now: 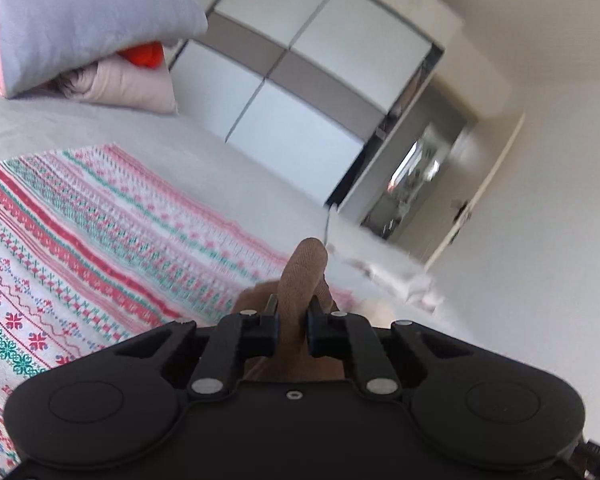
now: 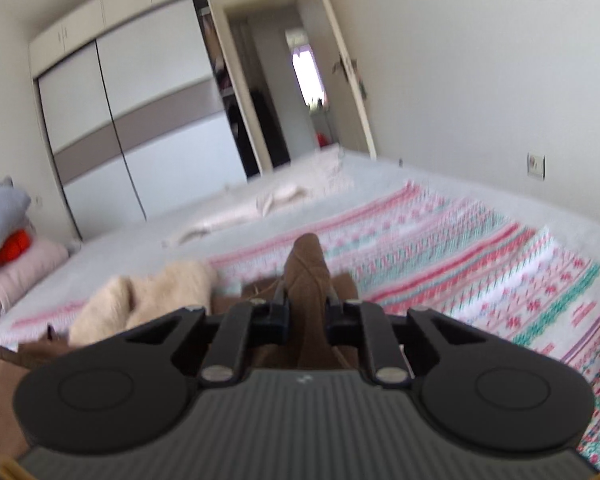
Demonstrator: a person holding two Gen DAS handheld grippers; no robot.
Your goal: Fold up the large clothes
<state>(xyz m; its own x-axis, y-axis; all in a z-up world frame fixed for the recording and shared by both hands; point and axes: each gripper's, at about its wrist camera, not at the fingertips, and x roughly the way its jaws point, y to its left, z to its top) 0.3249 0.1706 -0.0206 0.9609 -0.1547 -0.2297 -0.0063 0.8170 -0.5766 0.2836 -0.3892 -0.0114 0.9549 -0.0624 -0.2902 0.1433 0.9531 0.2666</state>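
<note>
A brown garment (image 1: 302,276) is pinched between the jaws of my left gripper (image 1: 293,320), and a fold of it sticks up past the fingertips. My right gripper (image 2: 307,312) is shut on another part of the same brown garment (image 2: 306,272), which also bunches up above its fingers. More brown cloth (image 2: 4,396) hangs at the lower left of the right wrist view. Both grippers are held above a bed with a patterned pink, red and teal blanket (image 1: 80,240) (image 2: 480,260).
A cream fluffy garment (image 2: 148,300) lies on the bed left of my right gripper. A pale cloth (image 2: 260,204) lies further back. Grey and pink pillows (image 1: 80,24) are stacked at the bed's head. A sliding-door wardrobe (image 2: 140,112) and an open doorway (image 2: 300,92) stand beyond.
</note>
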